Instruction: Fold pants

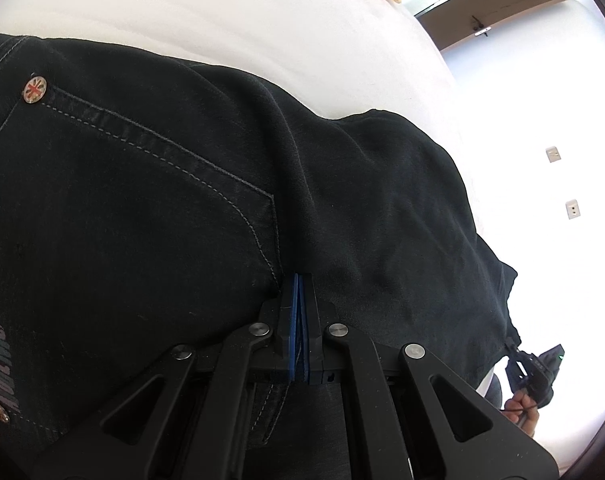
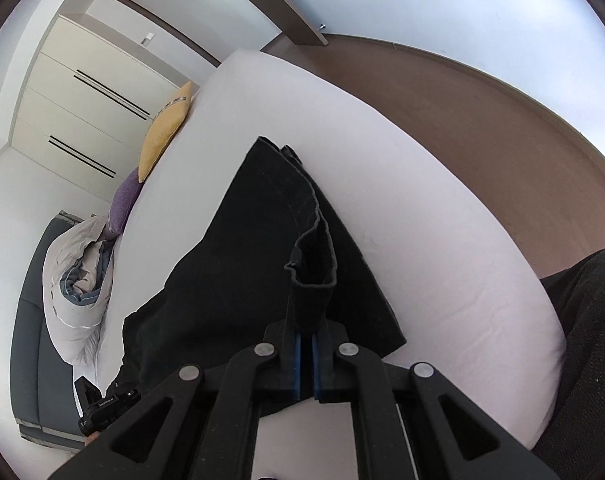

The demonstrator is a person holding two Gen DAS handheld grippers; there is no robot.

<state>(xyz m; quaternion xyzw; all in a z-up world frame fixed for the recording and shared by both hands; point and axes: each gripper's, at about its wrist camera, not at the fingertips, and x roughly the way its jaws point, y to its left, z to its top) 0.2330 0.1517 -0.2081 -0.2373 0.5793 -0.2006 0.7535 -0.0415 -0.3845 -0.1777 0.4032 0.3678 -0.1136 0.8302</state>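
Note:
Black pants (image 1: 182,200) lie on a white bed (image 1: 222,12). In the left wrist view their back pocket with grey stitching and a metal rivet (image 1: 35,89) fills the frame. My left gripper (image 1: 299,280) is shut on the pants fabric near the pocket corner. In the right wrist view the pants (image 2: 238,248) stretch away over the bed (image 2: 442,260). My right gripper (image 2: 307,320) is shut on a hem edge of the pants, which stands up between the fingers. The other gripper (image 2: 98,404) shows at the lower left there.
A yellow pillow (image 2: 162,136), a purple pillow (image 2: 122,204) and a bunched grey duvet (image 2: 78,280) lie at the bed's far end. A brown floor (image 2: 502,132), a door and white wardrobes lie beyond. The person's dark clothing (image 2: 586,340) is at the right.

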